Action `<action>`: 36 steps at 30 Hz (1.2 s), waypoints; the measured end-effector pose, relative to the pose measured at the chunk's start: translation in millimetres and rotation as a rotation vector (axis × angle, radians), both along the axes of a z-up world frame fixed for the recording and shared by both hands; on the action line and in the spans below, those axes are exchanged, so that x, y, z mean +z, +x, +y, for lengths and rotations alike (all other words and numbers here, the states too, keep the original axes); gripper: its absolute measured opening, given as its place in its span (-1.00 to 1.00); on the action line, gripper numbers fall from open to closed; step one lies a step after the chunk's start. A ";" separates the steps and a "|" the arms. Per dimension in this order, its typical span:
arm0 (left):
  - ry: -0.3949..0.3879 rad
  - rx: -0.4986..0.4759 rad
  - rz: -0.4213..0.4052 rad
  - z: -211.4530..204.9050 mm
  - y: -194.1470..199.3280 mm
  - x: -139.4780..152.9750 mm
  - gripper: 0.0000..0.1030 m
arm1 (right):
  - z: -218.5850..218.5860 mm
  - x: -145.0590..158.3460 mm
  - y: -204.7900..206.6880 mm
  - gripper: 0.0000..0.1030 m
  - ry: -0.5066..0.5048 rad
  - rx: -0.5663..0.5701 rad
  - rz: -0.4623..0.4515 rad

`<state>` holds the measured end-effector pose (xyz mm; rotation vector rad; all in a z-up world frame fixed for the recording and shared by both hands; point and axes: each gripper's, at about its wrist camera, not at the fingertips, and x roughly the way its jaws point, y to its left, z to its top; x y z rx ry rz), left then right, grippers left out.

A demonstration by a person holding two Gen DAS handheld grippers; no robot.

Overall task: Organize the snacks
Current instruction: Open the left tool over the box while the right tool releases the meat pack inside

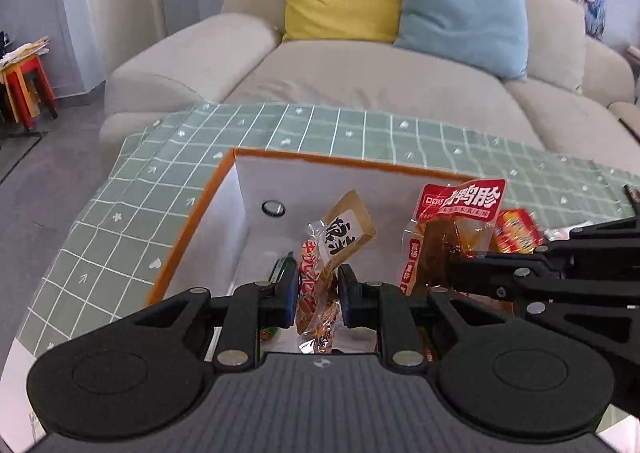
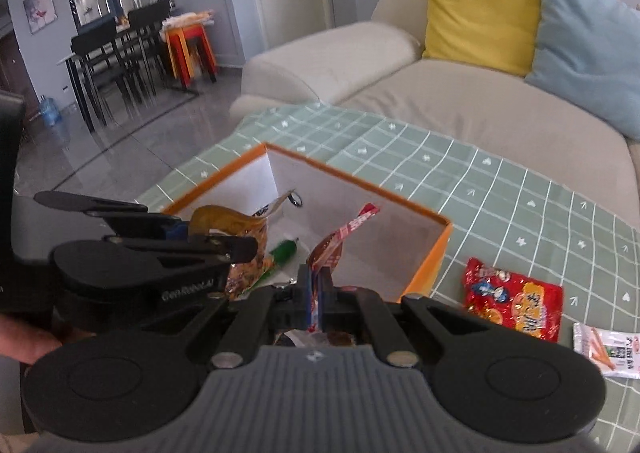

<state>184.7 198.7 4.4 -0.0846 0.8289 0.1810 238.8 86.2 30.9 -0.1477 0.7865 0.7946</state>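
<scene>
Holding snack packets (image 1: 320, 285) above orange box (image 1: 188, 229).

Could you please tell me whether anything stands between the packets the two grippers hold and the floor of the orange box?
Nothing visible blocks either. The left gripper and right gripper hold their packets over the open orange box; only a green packet lies inside.

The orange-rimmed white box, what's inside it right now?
Inside the orange-rimmed white box a green packet lies on the floor. Two packets held by the hand-held grippers hang over it, hiding the rest.
</scene>
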 end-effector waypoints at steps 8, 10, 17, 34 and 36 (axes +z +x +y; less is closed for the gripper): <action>0.090 0.003 0.080 -8.9 12.7 -21.5 -0.57 | 14.2 -28.4 11.9 -1.00 -0.062 -0.025 0.015; 0.109 0.005 0.102 -9.7 14.8 -26.5 -0.57 | 15.0 -31.8 14.3 -1.00 -0.073 -0.029 0.012; 0.138 0.015 0.147 -11.8 16.1 -33.9 -0.55 | 14.9 -36.0 14.9 -1.00 -0.094 -0.029 -0.012; 0.153 -0.005 0.049 -23.9 2.1 -15.2 0.28 | -4.7 -13.3 8.4 -0.24 -0.027 -0.098 -0.078; 0.138 -0.018 0.017 -26.0 -4.5 -10.6 0.37 | -11.3 -6.6 5.5 -0.17 -0.008 -0.116 -0.095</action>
